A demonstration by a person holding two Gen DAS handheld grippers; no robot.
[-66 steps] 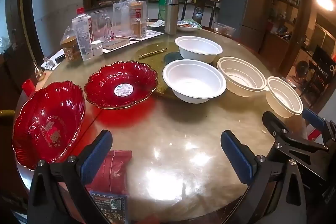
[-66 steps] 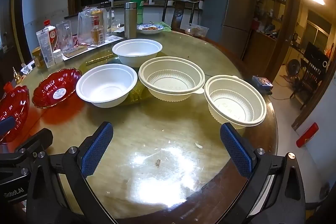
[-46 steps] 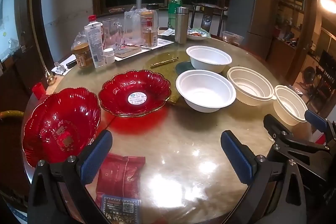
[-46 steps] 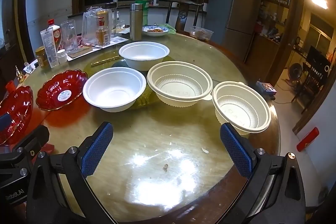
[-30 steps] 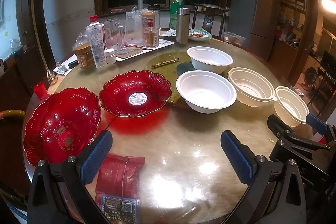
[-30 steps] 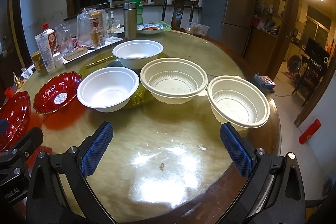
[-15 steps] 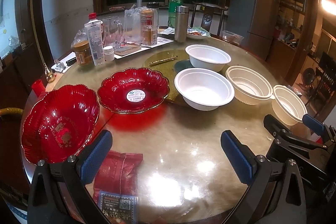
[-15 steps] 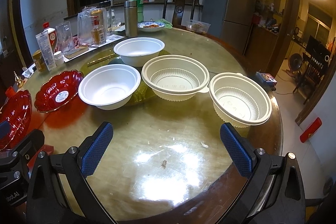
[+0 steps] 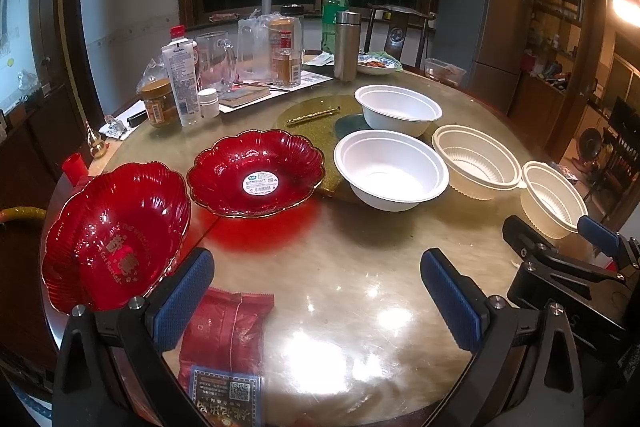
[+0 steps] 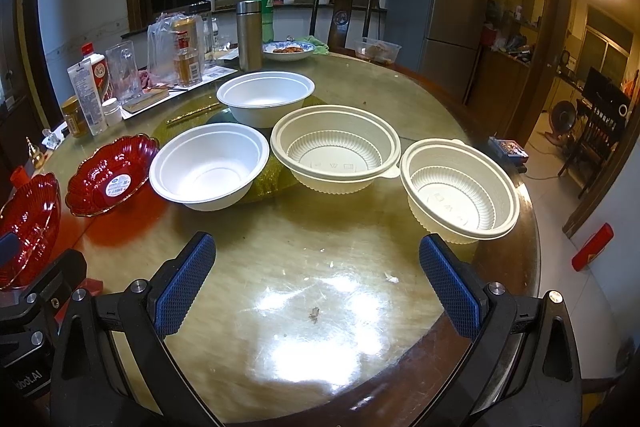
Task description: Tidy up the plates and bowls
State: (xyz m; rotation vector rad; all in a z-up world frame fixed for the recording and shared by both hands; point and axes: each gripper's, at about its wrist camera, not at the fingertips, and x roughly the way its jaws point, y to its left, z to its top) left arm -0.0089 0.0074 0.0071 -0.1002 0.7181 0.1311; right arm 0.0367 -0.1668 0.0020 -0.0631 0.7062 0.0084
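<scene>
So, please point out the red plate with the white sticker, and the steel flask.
red plate with the white sticker (image 9: 224, 171), left wrist view, on its ribbed inner wall.
steel flask (image 10: 249, 37), right wrist view, on its body.

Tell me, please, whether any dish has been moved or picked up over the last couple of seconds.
No. Only the views shifted slightly. The left gripper and right gripper remain open and empty above the table; the red plates, white bowls and cream bowls sit where they were.
</scene>
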